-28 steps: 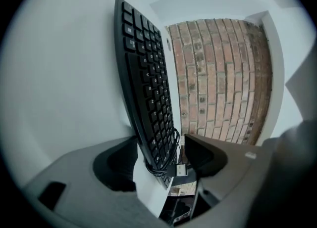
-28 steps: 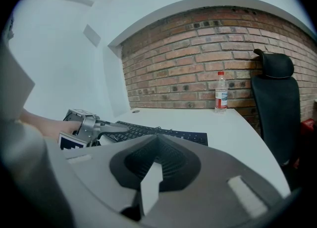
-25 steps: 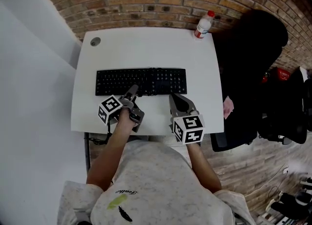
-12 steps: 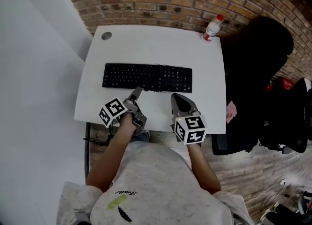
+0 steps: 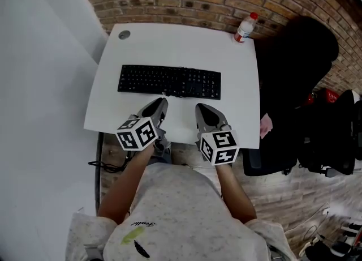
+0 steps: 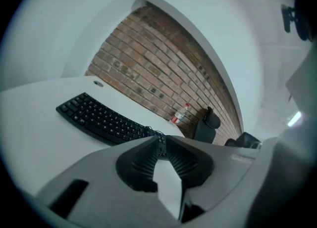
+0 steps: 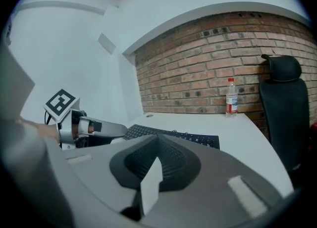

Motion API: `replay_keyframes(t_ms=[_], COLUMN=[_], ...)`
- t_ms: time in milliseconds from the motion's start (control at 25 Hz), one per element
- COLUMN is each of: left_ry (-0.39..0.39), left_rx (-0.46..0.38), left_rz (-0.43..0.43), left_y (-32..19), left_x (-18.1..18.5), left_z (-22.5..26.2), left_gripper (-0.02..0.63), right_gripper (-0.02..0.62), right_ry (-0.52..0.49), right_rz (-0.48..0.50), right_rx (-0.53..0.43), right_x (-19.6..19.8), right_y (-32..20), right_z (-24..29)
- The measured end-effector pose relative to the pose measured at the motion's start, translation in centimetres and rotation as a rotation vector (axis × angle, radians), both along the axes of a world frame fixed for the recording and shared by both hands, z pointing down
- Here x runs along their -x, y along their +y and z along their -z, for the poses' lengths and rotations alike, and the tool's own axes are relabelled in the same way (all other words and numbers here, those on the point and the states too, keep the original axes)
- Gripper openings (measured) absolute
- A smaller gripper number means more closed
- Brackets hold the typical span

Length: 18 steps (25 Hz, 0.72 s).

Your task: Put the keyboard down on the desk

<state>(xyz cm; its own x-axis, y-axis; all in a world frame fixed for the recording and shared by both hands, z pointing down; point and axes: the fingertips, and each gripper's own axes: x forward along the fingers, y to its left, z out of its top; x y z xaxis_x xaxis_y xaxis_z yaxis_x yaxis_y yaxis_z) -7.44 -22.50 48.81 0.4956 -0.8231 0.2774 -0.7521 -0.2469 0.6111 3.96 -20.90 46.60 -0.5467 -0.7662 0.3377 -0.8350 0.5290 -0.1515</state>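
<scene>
The black keyboard lies flat on the white desk, lengthwise across its middle. It also shows in the left gripper view as the keyboard and in the right gripper view as the keyboard. My left gripper hovers near the desk's front edge, a short way from the keyboard. Its jaws are closing, a narrow slit remains, and nothing is between them. My right gripper sits beside it, also clear of the keyboard, with its tips together and empty.
A plastic water bottle with a red cap stands at the desk's far right corner. A cable grommet marks the far left corner. A black office chair stands right of the desk, and a brick wall runs behind.
Both grippers have drawn back from the keyboard's front edge toward me. The left gripper's jaws have narrowed from wide to nearly together. The keyboard stays on the desk.
</scene>
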Motion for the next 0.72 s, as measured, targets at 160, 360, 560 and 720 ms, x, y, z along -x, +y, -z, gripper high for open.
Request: replay_keyframes(t_ms=[160, 360, 560, 720], left_ry=[-0.144, -0.273, -0.318, -0.309], left_rx=[-0.065, -0.123, -0.139, -0.131], left_rz=[-0.055, -0.114, -0.13, -0.133], left_y=[1.5, 2.9, 4.0, 4.5], left_x=[-1.4, -2.9, -3.6, -3.8], left_z=[0.3, 0.6, 0.5, 0.4], left_gripper=[0.003, -0.006, -0.006, -0.006], right_gripper=[0.009, 0.009, 0.009, 0.009], right_ry=[0.018, 0.016, 0.007, 0.003], right_rz=[-0.001, 0.012, 0.022, 0.027], right_rx=[-0.02, -0.033, -0.032, -0.032], right_x=[-0.6, -1.1, -1.2, -1.3], right_y=[1.0, 2.2, 3.3, 3.8], right_z=[0.5, 1.0, 0.8, 0.8])
